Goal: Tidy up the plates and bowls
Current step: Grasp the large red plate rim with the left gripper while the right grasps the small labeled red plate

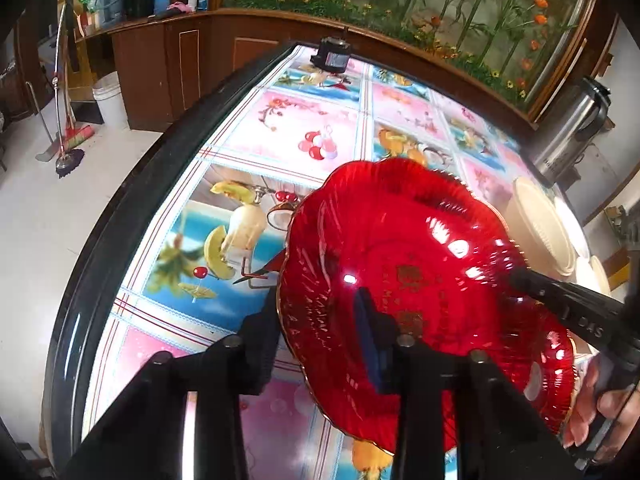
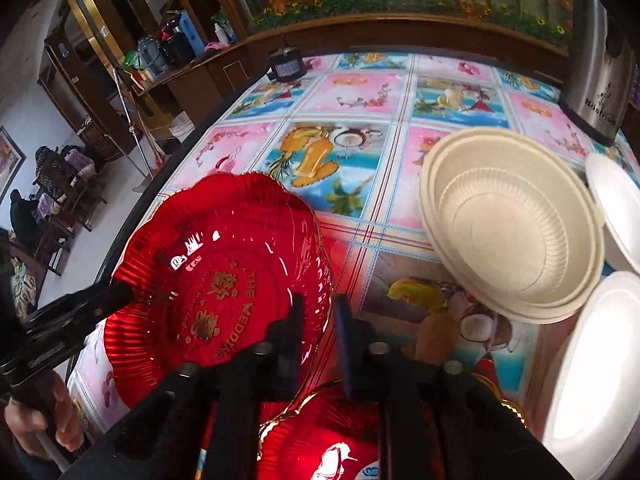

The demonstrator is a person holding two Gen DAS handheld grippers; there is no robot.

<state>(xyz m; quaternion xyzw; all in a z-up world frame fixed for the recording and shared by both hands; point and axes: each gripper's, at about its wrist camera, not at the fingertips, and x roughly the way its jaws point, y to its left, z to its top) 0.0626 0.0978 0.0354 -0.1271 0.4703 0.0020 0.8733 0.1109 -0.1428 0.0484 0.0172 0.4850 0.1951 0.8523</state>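
Observation:
A red scalloped plate (image 1: 400, 240) with gold lettering hangs tilted over the table, held from both sides. My left gripper (image 1: 316, 312) is shut on its near rim, one finger under the edge and the blue-padded finger on the inside. In the right wrist view the same red plate (image 2: 208, 248) has its right rim pinched by my right gripper (image 2: 320, 304), which is shut. The left gripper (image 2: 120, 294) clamps the opposite rim there, and the right gripper (image 1: 520, 276) reaches in from the right in the left wrist view. A second red plate (image 2: 328, 440) lies beneath my right gripper.
Stacked beige paper bowls (image 2: 512, 232) sit to the right, with white foam plates (image 2: 616, 208) beyond them. A steel flask (image 2: 600, 80) stands at the far right and a small black device (image 2: 286, 65) at the far end. The table's black edge (image 1: 120, 220) runs along the left.

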